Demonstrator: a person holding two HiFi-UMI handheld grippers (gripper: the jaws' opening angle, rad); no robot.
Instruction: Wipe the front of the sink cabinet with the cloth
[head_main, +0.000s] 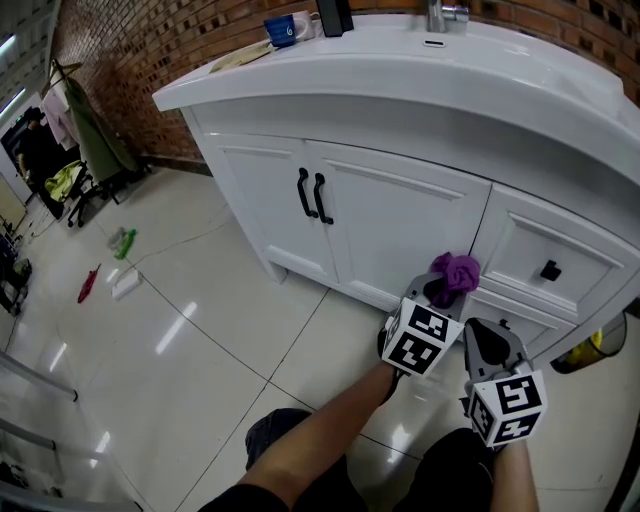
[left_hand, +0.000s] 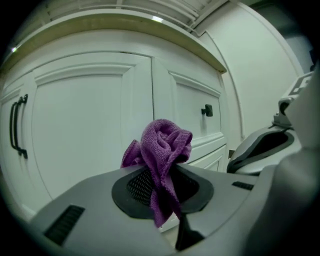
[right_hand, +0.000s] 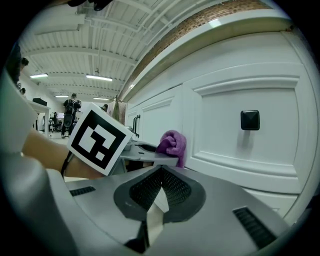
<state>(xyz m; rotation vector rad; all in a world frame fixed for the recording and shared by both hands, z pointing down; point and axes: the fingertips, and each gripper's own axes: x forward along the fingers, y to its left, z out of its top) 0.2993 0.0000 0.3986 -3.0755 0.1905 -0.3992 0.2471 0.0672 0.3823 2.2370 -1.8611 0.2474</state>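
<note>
Low down in front of the white sink cabinet (head_main: 390, 215), the person's two forearms (head_main: 330, 430) reach forward over the shiny floor (head_main: 180, 330). They are side by side, and each hand holds a gripper. The left gripper (head_main: 440, 292) is a bit ahead and points up at the bottom part of the cabinet. Its marker cube faces the head camera. The right gripper (head_main: 487, 330) is just beside it, a little lower and farther back, and it points the same way.

The left gripper view shows its jaws squeezed onto the purple cloth (left_hand: 162, 145). One end of the cloth hangs down between the jaws. The rest is bunched up in a ball above the tips. The ball sits in front of the line where the right door meets the drawer part. I cannot tell if it touches the cabinet.

The right gripper view shows its jaws closed together with nothing in them. The cloth is ahead of them and to the left, held up by the other gripper. A black square knob (right_hand: 250, 120) is on the drawer front to the right of the cloth. Two black handles (head_main: 311, 195) are on the doors farther left. The white sink top (head_main: 400, 70) sticks out above it all.
</note>
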